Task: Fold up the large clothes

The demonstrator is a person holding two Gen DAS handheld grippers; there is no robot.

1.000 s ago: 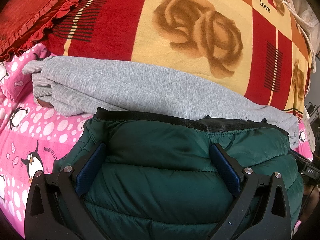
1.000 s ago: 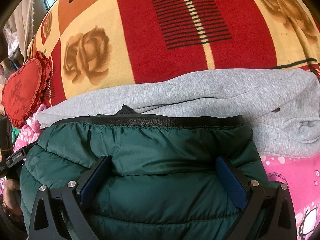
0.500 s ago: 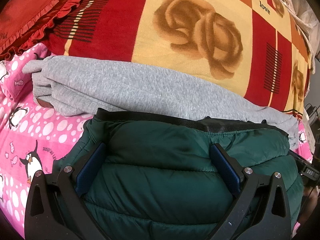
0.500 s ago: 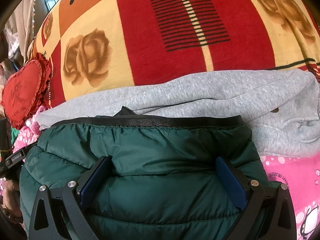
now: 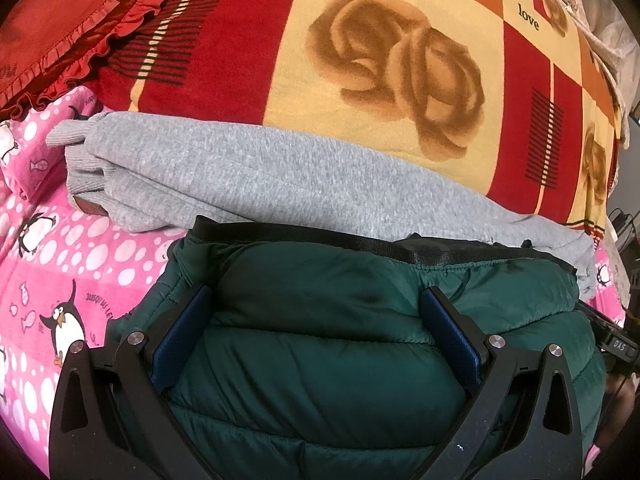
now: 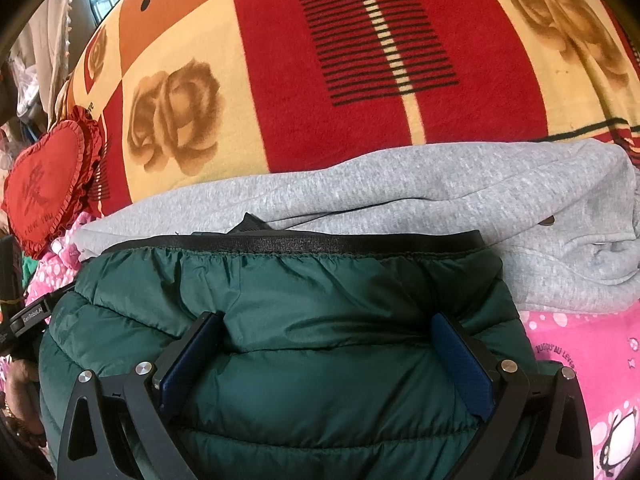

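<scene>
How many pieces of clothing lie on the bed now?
2: a green puffer jacket nearest the cameras, under both open grippers, and a folded grey sweatshirt just behind it, against the rose blanket. More may be hidden underneath.

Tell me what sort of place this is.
Probably a bedroom, on a bed: a pink penguin sheet, a rose-patterned blanket and a red heart cushion lie behind the green puffer jacket.

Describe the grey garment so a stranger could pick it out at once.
Start at the big red and cream rose-print blanket that fills the back of the bed. Along its near edge lies the grey sweatshirt, folded into a long band, just behind the green puffer jacket. It is the only plain, matte knit piece; the jacket is shiny and quilted.
</scene>
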